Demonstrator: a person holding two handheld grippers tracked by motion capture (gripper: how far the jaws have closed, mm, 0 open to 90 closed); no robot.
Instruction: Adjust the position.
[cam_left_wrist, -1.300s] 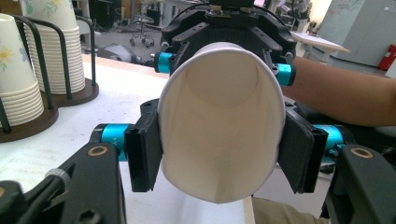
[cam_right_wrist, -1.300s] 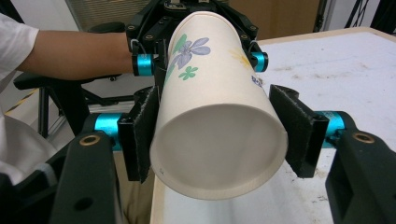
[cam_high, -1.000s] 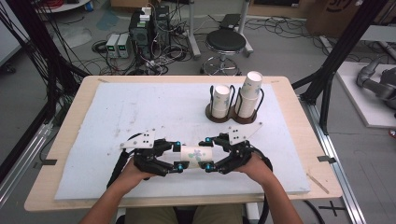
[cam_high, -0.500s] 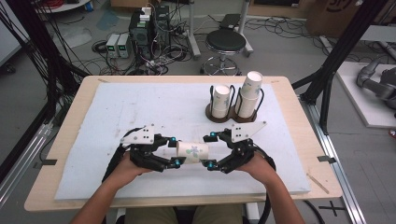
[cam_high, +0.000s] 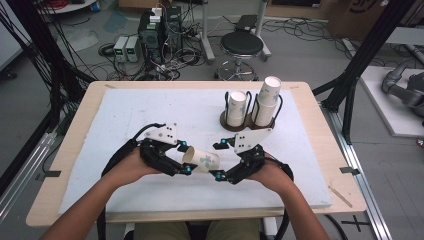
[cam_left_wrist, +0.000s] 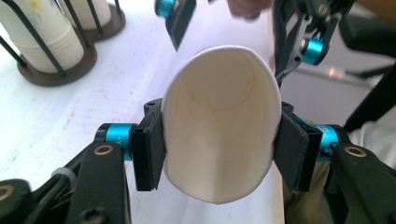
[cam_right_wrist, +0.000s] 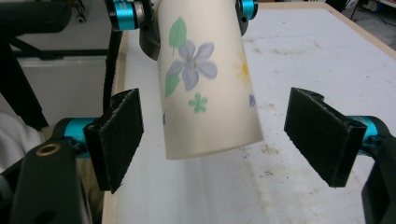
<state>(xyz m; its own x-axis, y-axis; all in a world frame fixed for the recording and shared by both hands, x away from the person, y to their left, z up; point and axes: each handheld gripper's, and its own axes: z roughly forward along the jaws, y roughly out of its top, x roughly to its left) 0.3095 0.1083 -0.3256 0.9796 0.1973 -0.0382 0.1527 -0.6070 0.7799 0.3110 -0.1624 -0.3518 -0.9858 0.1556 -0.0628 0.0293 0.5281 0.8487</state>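
Observation:
A white paper cup (cam_high: 202, 160) printed with flowers hangs tilted above the white mat (cam_high: 115, 115), near the front. My left gripper (cam_high: 184, 159) is shut on its mouth end, and the rim (cam_left_wrist: 219, 140) is squeezed into an oval between the pads (cam_left_wrist: 148, 144). In the right gripper view the cup's base end (cam_right_wrist: 205, 84) lies between the jaws of my right gripper (cam_right_wrist: 224, 135). Those jaws have just been opening and now stand wide, with neither pad (cam_right_wrist: 116, 135) touching the cup. My right gripper (cam_high: 217, 160) faces the left one from the right.
A dark round wire holder (cam_high: 248, 122) at the back right of the mat carries two stacks of paper cups (cam_high: 265, 100). It also appears at the upper left of the left gripper view, holder (cam_left_wrist: 60, 70). The wooden table edge (cam_high: 320, 130) runs along the right.
My left hand has lifted the cup off the mat and tilted it. My right gripper's jaws have spread apart and let go of the cup's base.

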